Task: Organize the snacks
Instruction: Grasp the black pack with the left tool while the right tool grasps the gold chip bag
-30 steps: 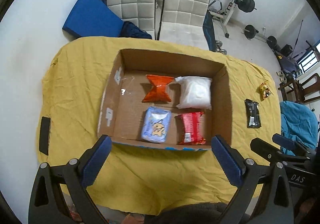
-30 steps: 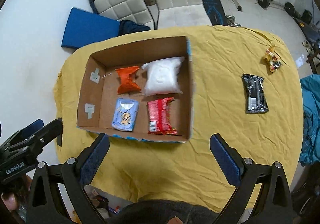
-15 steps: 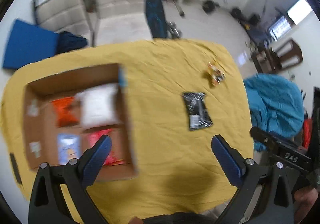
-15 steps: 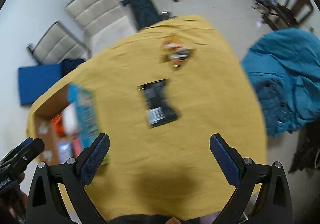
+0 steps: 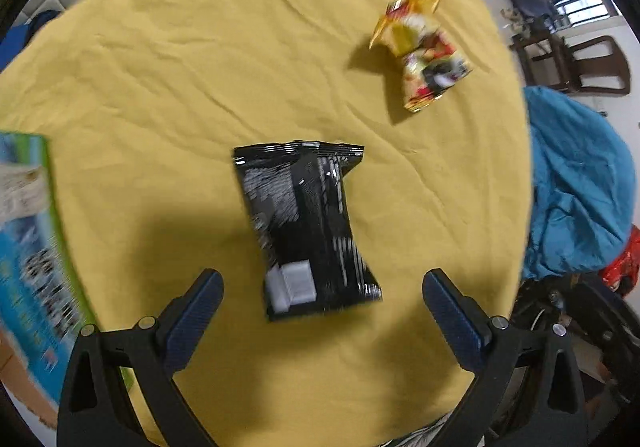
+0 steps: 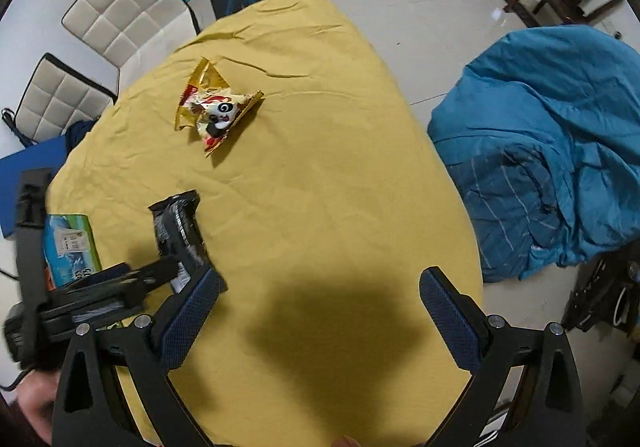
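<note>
My left gripper (image 5: 322, 287) hangs above the desk (image 5: 200, 59) with its jaws spread wide and nothing between them. The black snack packet (image 5: 306, 227) lies flat on the yellow cloth directly ahead of the jaws, its near end reaching in between the two fingertips without touching either. Its pale label patch sits at that near end. The picture is somewhat blurred, so I cannot read the print.

A gold and red snack packet (image 5: 422, 51) lies crumpled further ahead and to the right of the left jaws, well apart from the black one. The printed outer wall of the cardboard box (image 5: 28, 239) stands at the left of the left jaws, by the left finger.

My right gripper (image 6: 320, 299) is also wide open and empty, over bare cloth. From its view the black snack packet (image 6: 180, 231) lies ahead-left, just beyond the left finger, partly covered by the left gripper (image 6: 100, 287). The gold packet (image 6: 214, 109) lies further ahead. A blue blanket (image 6: 552, 151) is heaped off the desk to the right.
</note>
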`<control>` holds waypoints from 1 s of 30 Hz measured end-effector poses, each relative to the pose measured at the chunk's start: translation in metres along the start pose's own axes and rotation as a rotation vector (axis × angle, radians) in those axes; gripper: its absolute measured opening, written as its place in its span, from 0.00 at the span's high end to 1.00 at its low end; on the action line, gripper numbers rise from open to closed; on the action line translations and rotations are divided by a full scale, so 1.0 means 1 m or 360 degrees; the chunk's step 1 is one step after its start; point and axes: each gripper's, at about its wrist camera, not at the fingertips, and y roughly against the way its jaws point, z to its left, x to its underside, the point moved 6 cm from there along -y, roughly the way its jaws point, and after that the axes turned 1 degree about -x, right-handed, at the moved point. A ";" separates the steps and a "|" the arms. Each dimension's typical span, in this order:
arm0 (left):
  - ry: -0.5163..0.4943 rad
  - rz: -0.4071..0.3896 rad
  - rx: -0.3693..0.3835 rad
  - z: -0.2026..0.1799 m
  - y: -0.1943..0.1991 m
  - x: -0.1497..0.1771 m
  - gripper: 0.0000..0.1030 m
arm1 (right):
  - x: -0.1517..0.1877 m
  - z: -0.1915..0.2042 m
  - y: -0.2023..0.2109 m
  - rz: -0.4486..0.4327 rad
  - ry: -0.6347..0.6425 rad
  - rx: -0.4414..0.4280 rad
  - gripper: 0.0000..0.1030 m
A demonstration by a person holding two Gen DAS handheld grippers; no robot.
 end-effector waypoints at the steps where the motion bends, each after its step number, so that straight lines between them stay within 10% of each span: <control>1: 0.0004 0.0037 -0.0014 -0.002 -0.013 -0.004 0.01 | -0.006 0.002 -0.005 0.0009 0.0019 0.0007 0.01; 9: 0.0001 0.0116 -0.0136 -0.002 -0.051 -0.014 0.48 | -0.055 0.038 -0.033 0.0050 0.0275 0.0001 0.01; 23: 0.0077 -0.0077 -0.0312 0.051 -0.018 -0.065 0.51 | -0.150 0.116 -0.114 0.0140 0.0596 0.0070 0.02; 28: 0.0093 -0.0091 -0.0306 0.059 -0.015 -0.072 0.51 | -0.150 0.130 -0.134 0.0245 0.0645 -0.0034 0.40; 30: 0.0090 -0.0100 -0.0307 0.058 -0.013 -0.074 0.51 | -0.147 0.133 -0.136 0.0244 0.0635 -0.0004 0.41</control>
